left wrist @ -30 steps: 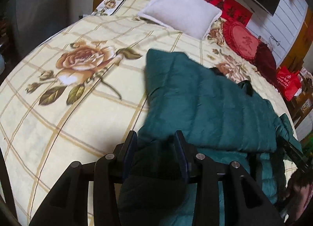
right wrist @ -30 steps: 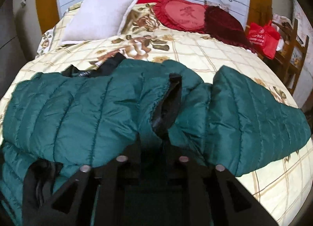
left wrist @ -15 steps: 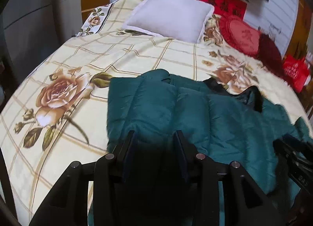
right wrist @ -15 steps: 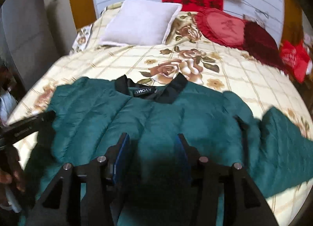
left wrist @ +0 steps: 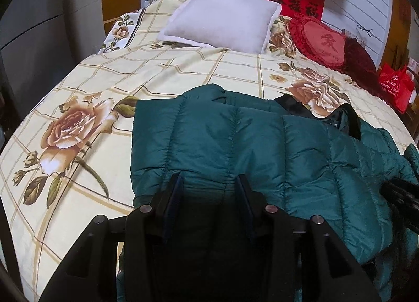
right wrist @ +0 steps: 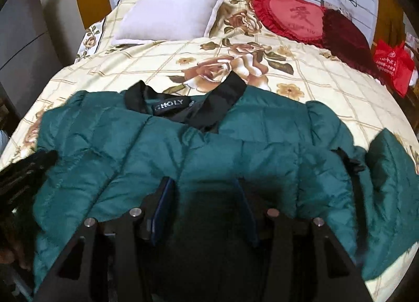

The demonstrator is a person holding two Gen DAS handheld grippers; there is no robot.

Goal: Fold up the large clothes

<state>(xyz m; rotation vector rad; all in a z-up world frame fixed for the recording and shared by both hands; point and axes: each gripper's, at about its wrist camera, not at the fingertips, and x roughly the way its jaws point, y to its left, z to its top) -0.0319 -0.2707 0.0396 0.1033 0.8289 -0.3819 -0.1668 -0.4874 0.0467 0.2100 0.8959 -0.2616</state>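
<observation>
Lying flat, green jacket (right wrist: 235,155), floral bedspread (left wrist: 146,71)

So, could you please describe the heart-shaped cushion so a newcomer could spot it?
Look to the head of the bed, right of the white pillow. The heart-shaped cushion is bright red, frilled, with a character at its centre; the cushion beside it is darker maroon.
</observation>
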